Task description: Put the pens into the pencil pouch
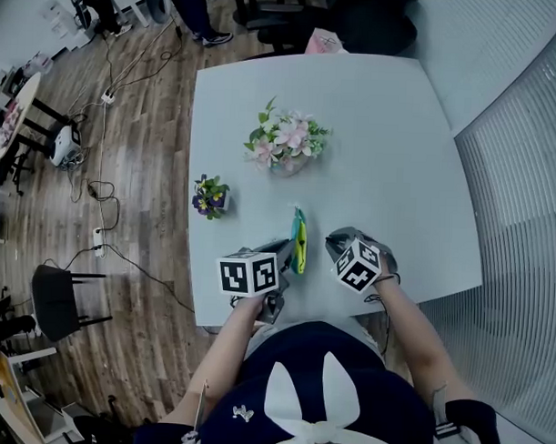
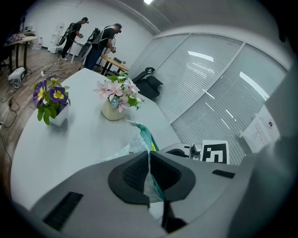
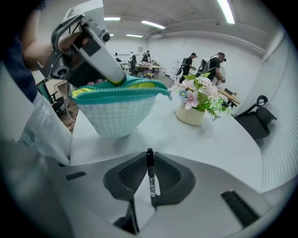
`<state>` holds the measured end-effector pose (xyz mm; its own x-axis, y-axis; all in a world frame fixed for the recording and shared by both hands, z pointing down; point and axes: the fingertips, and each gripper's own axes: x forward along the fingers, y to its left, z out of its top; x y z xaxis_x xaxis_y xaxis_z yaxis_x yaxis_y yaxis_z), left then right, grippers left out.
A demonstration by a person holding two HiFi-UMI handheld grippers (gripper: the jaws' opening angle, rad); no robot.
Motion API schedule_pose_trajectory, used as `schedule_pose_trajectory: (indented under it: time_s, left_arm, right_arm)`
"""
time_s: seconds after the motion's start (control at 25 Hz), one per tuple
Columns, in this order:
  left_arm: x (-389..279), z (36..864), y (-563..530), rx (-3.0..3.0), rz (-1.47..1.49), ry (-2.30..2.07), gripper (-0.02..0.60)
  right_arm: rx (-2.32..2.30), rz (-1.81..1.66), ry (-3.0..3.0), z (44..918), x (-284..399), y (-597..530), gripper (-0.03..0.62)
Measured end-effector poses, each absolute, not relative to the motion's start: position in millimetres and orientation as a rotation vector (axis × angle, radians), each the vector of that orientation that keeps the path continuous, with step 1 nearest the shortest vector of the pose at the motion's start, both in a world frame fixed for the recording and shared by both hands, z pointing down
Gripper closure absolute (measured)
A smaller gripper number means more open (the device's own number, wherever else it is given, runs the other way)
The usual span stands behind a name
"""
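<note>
One black pen (image 3: 150, 179) sits pinched in right gripper (image 3: 150, 155), left gripper (image 2: 149, 162) clamps edge of teal mesh pencil pouch (image 3: 118, 109) near front of white table (image 1: 390, 148): line pen up with zip mouth, push well inside, then release.

Pencil pouch (image 3: 118, 109) looks like soft knitted cloth: a pale waffle-textured body with a ribbed teal band along the top. The pen (image 3: 151, 180) is slim black plastic with a slight sheen and white print on its barrel. Left gripper (image 2: 149, 155) and right gripper (image 3: 150, 158) both read as matt grey moulded plastic, their pads (image 3: 128, 175) dark and finely ribbed. The table (image 1: 381, 147) is smooth, pale, faintly satin; the floor (image 1: 144, 148) shows wood-grain planks
</note>
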<state>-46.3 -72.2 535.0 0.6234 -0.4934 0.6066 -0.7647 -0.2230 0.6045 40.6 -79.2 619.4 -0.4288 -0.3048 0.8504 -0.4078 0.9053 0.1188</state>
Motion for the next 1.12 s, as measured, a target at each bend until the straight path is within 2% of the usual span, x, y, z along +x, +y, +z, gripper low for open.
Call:
schedule_pose_trajectory:
  time_s: [1.12]
  left_arm:
    - [-42,527,-72,1.902,0.346,-1.023,0.551]
  right_arm:
    - [0.889,0.555,-2.409,542,51,-67,0.54]
